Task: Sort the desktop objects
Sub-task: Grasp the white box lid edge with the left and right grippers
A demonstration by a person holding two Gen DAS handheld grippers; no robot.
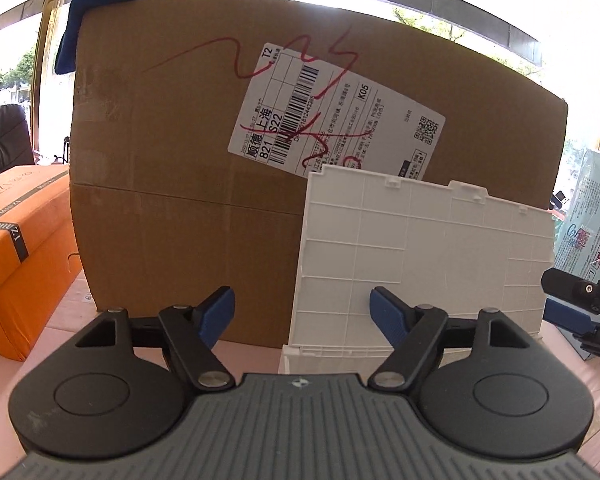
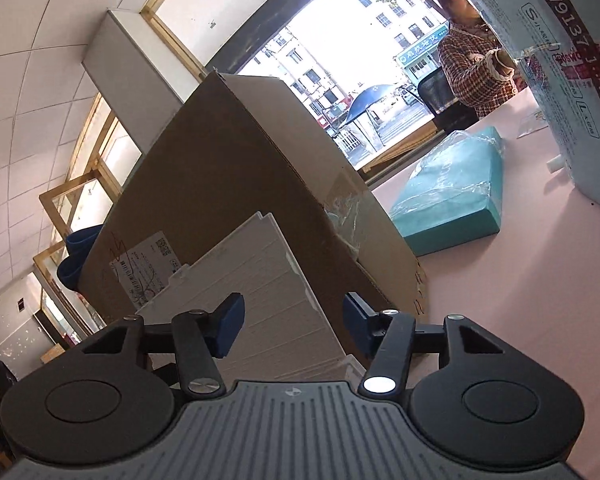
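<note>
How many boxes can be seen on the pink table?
4: a large brown cardboard box in the centre, an orange box to its left, a flat teal box behind it to the right, a pale blue box far right. Others may be hidden.

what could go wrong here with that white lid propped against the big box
1. The white lid seems only propped upright against the cardboard box; a nudge from either open gripper, left or right, might tip it flat.
2. The blue cloth draped over the box's top corner may slide off if the box is bumped.
3. The grippers are close together near the lid, so they might collide.
</note>
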